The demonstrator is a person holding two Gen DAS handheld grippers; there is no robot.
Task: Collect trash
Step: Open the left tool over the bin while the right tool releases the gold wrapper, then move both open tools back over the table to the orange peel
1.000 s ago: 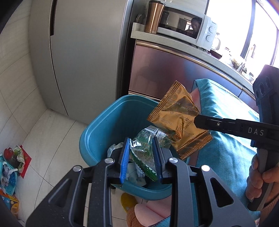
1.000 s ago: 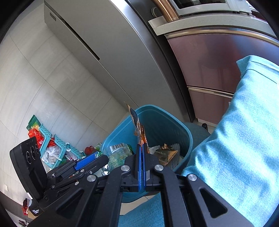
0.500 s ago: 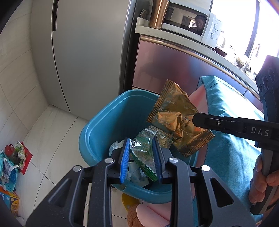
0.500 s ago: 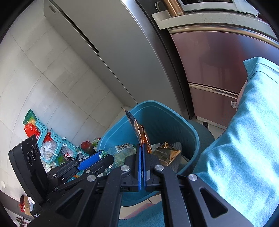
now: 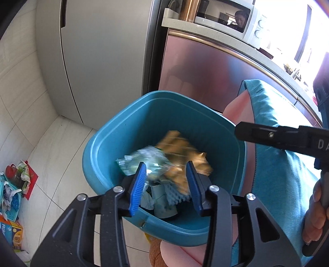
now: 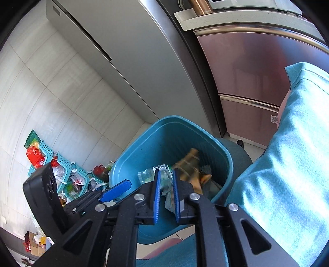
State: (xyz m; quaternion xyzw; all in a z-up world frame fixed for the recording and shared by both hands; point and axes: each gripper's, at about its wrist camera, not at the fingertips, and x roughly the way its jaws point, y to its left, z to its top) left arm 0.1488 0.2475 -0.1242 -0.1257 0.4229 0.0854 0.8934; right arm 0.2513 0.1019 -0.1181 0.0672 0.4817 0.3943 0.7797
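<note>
Refrigerator point(image 5: 102, 61) stands behind, grey, beside the rose-tinted cabinet point(image 5: 205, 71) that carries a microwave point(image 5: 230, 18). Teal cloth point(image 6: 287, 154) covers the furniture to the right. Teal waste bin point(image 5: 115, 143) sits on the tiled floor point(image 5: 51, 164), part filled with litter. Left tongs point(image 5: 167, 184) hang over the bin, jaws opening, nothing gripped; the green-and-clear wrapper point(image 5: 148, 162) appears blurred, loose inside the bin. Right tongs point(image 6: 165, 191) also over the bin, jaws opening a narrow gap, nothing held; the gold foil packet point(image 5: 181, 152) is blurred, inside the bin beside the wrapper.
</note>
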